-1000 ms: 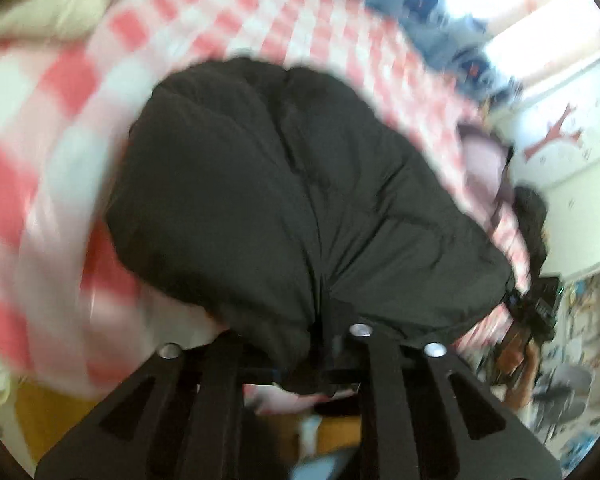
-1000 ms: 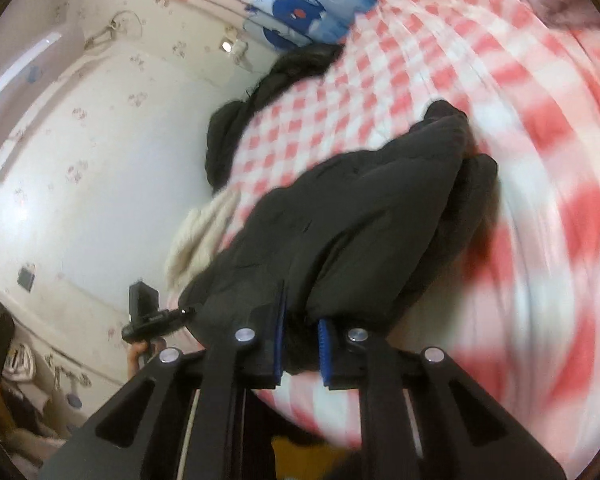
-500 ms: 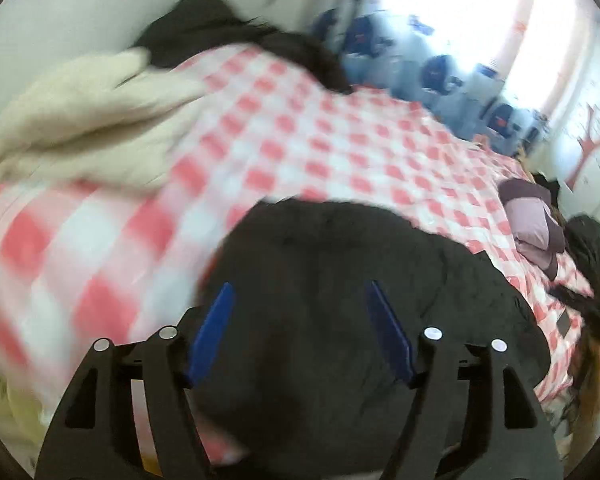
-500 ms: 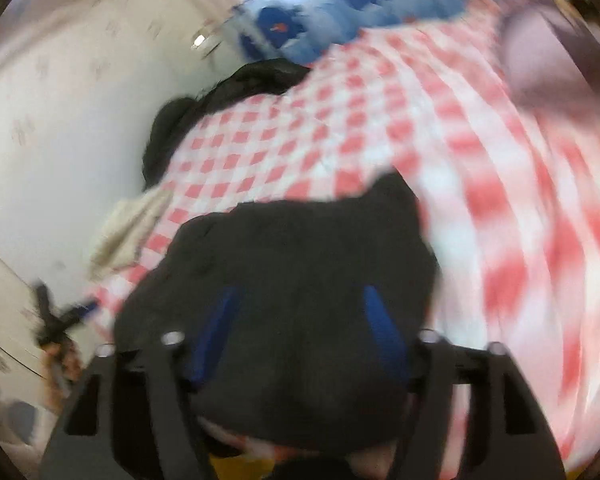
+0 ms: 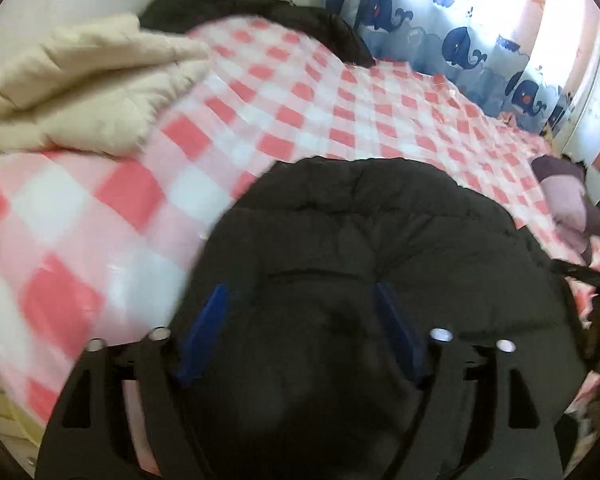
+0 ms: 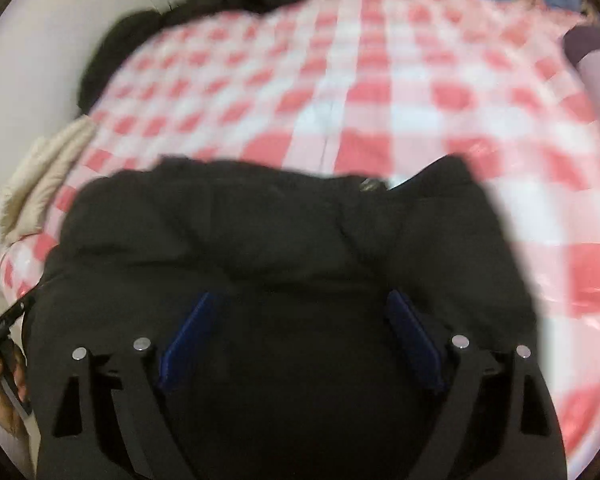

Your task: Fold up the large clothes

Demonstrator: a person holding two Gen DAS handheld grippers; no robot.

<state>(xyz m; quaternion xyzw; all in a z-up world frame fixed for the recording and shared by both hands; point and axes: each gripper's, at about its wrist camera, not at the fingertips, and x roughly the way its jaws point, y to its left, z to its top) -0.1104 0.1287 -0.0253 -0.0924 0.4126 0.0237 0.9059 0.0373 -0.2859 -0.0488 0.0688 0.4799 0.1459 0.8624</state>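
A black puffy jacket (image 5: 372,232) lies bunched on the red and white checked bedspread (image 5: 284,92). It also fills the lower half of the right wrist view (image 6: 284,236). My left gripper (image 5: 300,300) is open, its blue-padded fingers spread wide just above the near part of the jacket. My right gripper (image 6: 300,308) is open too, fingers wide apart over the jacket's near edge. Neither holds any cloth.
A cream quilted garment (image 5: 80,92) lies at the left of the bed. A dark garment (image 5: 260,12) is heaped at the far edge by the wall. A purple garment (image 5: 568,200) lies at the right. Whale-print curtains (image 5: 460,44) hang behind.
Both grippers were shut on the jacket's edge a second ago. They have let go and opened wide, and the jacket has settled on the bed.
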